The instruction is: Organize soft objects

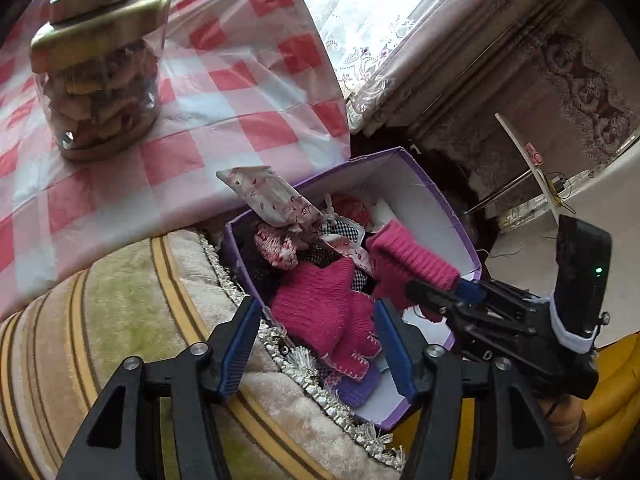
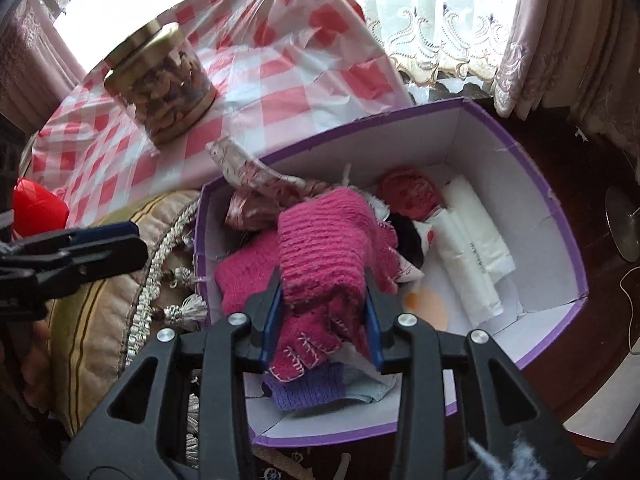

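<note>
A purple box point(image 1: 424, 204) point(image 2: 500, 176) with white walls holds several soft things. Among them are pink knit gloves point(image 1: 320, 308), a purple knit piece point(image 2: 308, 388) and a floral cloth point(image 1: 272, 196). My left gripper point(image 1: 316, 324) hangs open over the box's near end, its pads apart above the pink gloves and touching nothing. My right gripper point(image 2: 322, 316) point(image 1: 444, 292) is over the box with the ribbed cuff of a pink glove point(image 2: 320, 248) point(image 1: 412, 256) filling the gap between its pads. In the right wrist view, the left gripper point(image 2: 132, 240) shows side-on at the left.
A glass jar point(image 1: 100, 80) point(image 2: 168, 84) with a gold lid stands on the red-and-white checked cloth point(image 1: 240, 80). A striped tasselled cushion point(image 1: 120, 300) lies against the box. White folded packets point(image 2: 472, 248) lie in the box's far end. Curtains hang behind.
</note>
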Motion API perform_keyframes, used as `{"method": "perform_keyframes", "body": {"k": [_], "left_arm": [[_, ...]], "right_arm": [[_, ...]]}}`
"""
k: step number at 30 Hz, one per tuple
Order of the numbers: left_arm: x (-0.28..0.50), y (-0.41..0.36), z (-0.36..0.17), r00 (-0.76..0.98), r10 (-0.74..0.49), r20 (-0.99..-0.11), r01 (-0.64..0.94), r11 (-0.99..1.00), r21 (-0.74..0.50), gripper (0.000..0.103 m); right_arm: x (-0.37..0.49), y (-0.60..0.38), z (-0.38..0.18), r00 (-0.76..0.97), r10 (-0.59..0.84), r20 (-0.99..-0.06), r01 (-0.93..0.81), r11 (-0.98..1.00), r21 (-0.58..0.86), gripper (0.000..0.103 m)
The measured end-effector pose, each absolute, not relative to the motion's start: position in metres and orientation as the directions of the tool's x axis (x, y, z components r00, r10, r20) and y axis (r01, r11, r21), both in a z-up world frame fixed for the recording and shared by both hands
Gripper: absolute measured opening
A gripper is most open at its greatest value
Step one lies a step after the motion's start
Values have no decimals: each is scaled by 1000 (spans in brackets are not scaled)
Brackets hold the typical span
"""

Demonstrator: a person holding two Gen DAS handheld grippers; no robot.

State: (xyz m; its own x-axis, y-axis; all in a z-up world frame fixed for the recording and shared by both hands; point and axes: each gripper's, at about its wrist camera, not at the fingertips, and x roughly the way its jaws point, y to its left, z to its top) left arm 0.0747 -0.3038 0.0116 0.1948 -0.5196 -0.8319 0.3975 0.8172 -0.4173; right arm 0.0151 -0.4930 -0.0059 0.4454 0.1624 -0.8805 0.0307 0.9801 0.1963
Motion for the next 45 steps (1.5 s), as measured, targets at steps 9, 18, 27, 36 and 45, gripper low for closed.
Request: {"method": "perform_keyframes", "body": {"k": [9, 18, 27, 36, 45], "left_arm": [[38, -268, 22, 234, -569, -789, 406, 794, -452, 83], [30, -276, 22, 247, -552, -797, 422, 801, -424, 92], [30, -273, 21, 250, -595, -764, 412, 779, -472, 98], [28, -280, 20, 245, -566, -787, 436, 790, -431, 99], [30, -280, 19, 239, -570, -786, 434, 787, -439, 100]], "right_arm": [[-9, -480, 11, 473, 67, -879, 57, 993, 106, 78], [-31, -475, 30, 490, 5, -872, 60, 997, 39, 79], [-31, -475, 36, 500, -36, -865, 63, 998, -6, 79], [-30, -474, 36, 499, -33, -866, 62, 998, -2, 79], [-30, -475, 37, 500, -31, -865, 63, 998, 0, 79]]}}
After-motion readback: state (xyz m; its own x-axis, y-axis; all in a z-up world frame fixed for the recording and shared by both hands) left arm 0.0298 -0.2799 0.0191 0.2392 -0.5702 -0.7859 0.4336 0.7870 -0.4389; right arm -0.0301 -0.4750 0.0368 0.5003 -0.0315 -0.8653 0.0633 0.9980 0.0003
